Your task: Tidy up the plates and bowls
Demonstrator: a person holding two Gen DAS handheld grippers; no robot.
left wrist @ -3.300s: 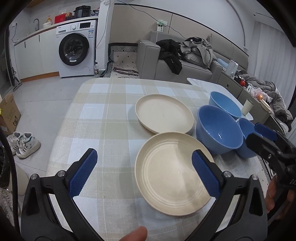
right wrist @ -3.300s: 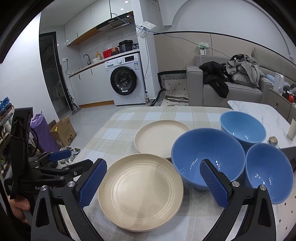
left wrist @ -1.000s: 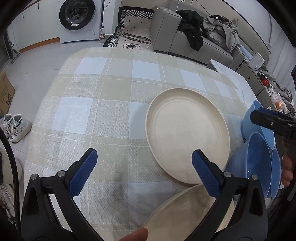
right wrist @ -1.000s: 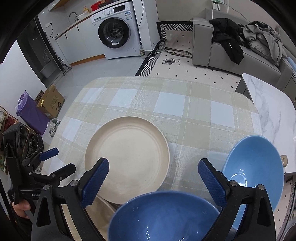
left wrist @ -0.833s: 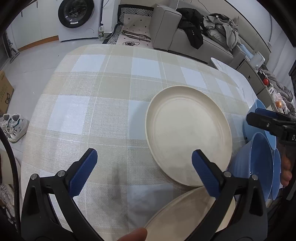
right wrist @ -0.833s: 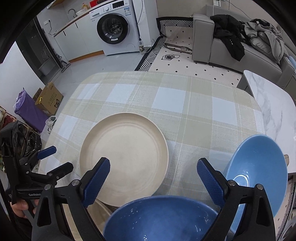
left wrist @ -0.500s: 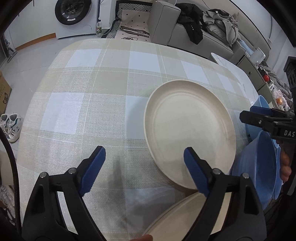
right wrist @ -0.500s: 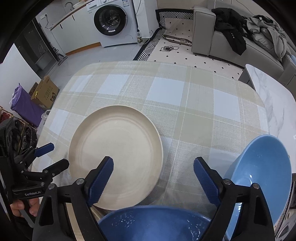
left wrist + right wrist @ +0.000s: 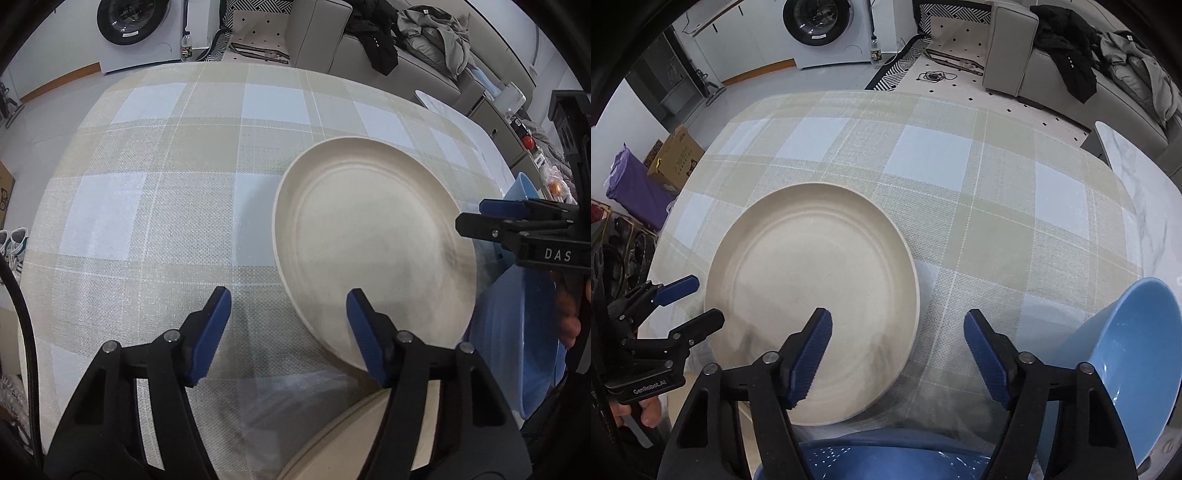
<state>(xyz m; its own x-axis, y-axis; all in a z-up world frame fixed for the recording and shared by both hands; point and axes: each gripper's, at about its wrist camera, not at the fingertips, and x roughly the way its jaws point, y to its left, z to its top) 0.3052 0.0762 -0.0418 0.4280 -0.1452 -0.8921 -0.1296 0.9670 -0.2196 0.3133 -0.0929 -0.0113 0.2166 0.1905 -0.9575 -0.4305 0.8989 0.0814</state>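
- The bench [image 9: 155,192], covered with a beige-and-pale-blue checked woven cloth, fills most of both wrist views and carries all the crockery.
- A round cream plate with a raised rim [image 9: 812,295] lies flat on the cloth. In the left wrist view it sits right of centre [image 9: 373,240].
- A second cream plate [image 9: 354,443] shows only as an arc of rim at the bottom of the left wrist view, just beside the first plate; whether the two touch I cannot tell.
- A large glossy blue bowl [image 9: 871,461] sits at the bottom edge of the right wrist view, just in front of the first plate and partly hidden by the tongs.
- A smaller blue bowl [image 9: 1126,362] stands to the right on the cloth, apart from the plate.
- The left tongs [image 9: 288,332], black arms with blue ribbed pads, straddle the near left rim of the first plate; the jaws are closing and the pads do not yet press on it.
- The right tongs [image 9: 897,354] straddle the plate's near right rim, one pad over the plate and one over the cloth; they too are closing, with nothing clamped.
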